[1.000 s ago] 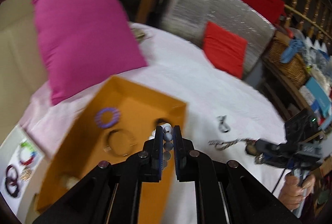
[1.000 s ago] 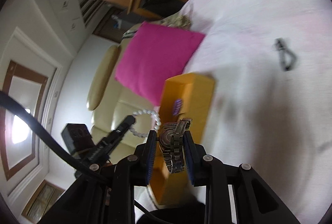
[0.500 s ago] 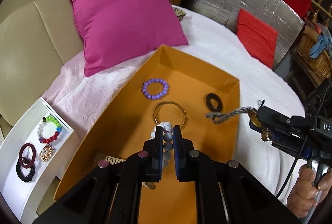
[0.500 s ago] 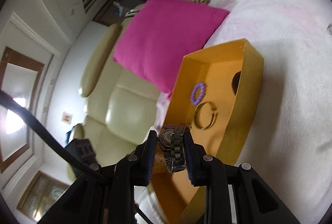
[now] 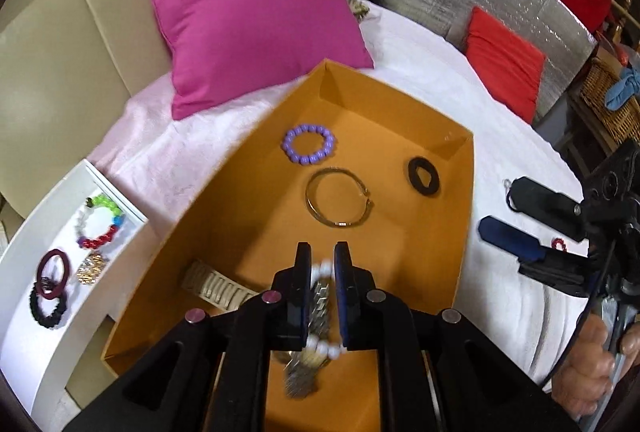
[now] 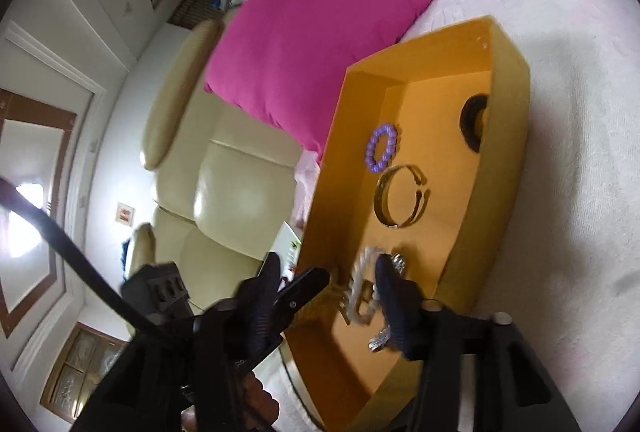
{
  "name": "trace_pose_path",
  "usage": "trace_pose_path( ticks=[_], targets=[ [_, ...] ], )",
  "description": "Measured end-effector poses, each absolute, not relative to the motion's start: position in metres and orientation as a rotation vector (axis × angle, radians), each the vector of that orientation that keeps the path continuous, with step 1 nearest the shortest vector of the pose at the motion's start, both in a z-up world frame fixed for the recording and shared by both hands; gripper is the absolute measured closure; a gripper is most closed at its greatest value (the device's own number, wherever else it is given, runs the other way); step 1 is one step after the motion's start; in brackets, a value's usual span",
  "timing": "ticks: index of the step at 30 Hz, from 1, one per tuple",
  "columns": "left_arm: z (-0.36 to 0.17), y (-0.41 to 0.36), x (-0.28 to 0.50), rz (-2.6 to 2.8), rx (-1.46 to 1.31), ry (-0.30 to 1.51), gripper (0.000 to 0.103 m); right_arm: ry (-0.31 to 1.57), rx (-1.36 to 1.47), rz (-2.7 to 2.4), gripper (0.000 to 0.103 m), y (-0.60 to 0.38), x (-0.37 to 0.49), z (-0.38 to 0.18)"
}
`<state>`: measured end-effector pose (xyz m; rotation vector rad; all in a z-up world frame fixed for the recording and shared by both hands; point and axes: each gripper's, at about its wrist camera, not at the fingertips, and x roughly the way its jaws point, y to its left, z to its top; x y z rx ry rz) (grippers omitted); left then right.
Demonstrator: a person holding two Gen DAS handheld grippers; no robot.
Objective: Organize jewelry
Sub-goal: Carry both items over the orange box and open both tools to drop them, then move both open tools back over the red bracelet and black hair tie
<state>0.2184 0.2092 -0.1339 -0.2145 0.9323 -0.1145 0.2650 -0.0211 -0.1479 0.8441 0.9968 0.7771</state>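
An orange box point(image 5: 460, 232) lies on the white cloth; it also shows in the right wrist view point(image 6: 508, 135). Inside are a purple bead bracelet point(image 5: 309, 144), a gold bangle point(image 5: 338, 197), a black hair tie point(image 5: 423, 177), a cream watch band point(image 5: 216, 286) and a metal watch point(image 5: 316, 312). My left gripper point(image 5: 323, 264) hangs over the box, its fingers slightly apart around a white pearl bracelet point(image 5: 324, 346). My right gripper point(image 6: 326, 272) is open wide and empty over the box's near end; the right gripper point(image 5: 532, 216) shows beside the box too.
A white tray point(image 5: 48, 320) left of the box holds a multicolour bead bracelet point(image 5: 100, 222), a maroon ring, a black scrunchie and a gold piece. A magenta pillow point(image 5: 248, 3) leans on the beige sofa point(image 5: 60, 43). A red cushion point(image 5: 504, 59) lies far right.
My right gripper has opened and let go of the metal watch, which now lies in the box. My left gripper has moved lower over the box, fingers parting around the pearl bracelet.
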Motion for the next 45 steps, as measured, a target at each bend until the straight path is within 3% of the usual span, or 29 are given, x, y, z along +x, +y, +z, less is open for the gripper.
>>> trace_pose_path(
  ticks=[10,16,18,28,45],
  targets=[
    [-0.095,0.163,0.213,-0.137,-0.164,0.863,0.083,0.873,0.915,0.632,0.049,-0.111,0.252,-0.13],
    [-0.08,0.086,0.219,-0.154,-0.073,0.806,0.056,0.795,0.957,0.53,0.049,-0.178,0.233,-0.12],
    [-0.078,0.057,0.22,-0.164,-0.047,0.778,0.04,0.77,0.989,0.479,0.049,-0.206,0.226,-0.119],
    [-0.117,-0.031,0.241,-0.176,0.102,0.789,0.036,0.713,1.012,0.278,0.049,-0.306,0.199,-0.118],
    [-0.13,-0.076,0.254,-0.199,0.209,0.782,0.036,0.774,0.951,0.168,0.049,-0.342,0.189,-0.143]
  ],
)
